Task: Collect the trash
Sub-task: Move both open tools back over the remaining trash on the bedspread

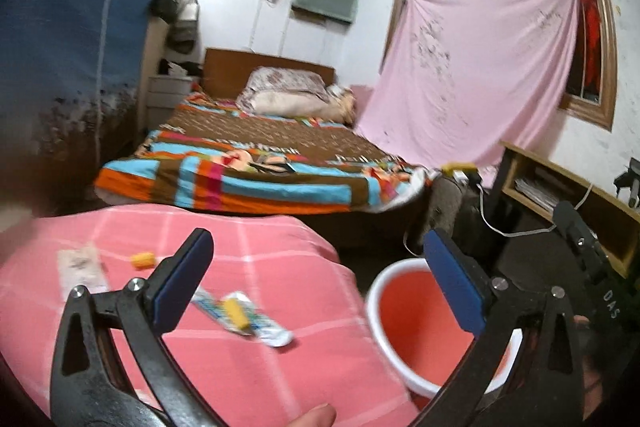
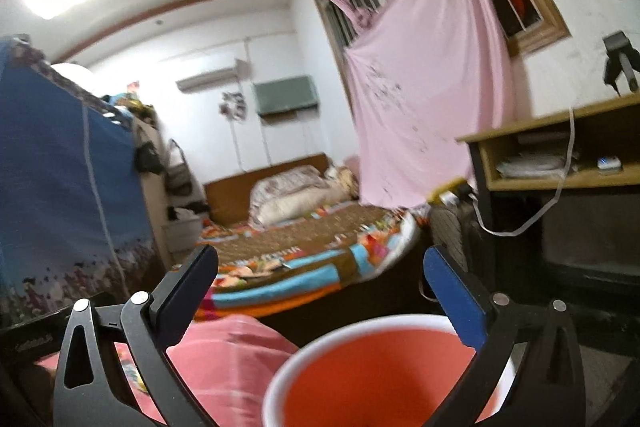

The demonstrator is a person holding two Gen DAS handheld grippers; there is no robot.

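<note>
Pink checked cloth [image 1: 240,367] carries the trash; both our tools hang released above it and the bucket [image 1: 376,311].

Only our left wrist view shows the trash: a crumpled wrapper [image 1: 260,323] with a yellow piece [image 1: 236,313] on it, a second yellow piece [image 1: 143,260] farther back, and a pale flat packet [image 1: 80,269] at the left, all lying apart on the cloth. Our left tool [image 1: 316,283] is spread wide, gripping nothing. Our right wrist view looks higher, at the ceiling and window, and shows our right tool [image 2: 320,295] likewise spread over the bucket [image 2: 288,379]. Its red inside, as far as we see it, holds nothing. It stands just beside the cloth.
</note>
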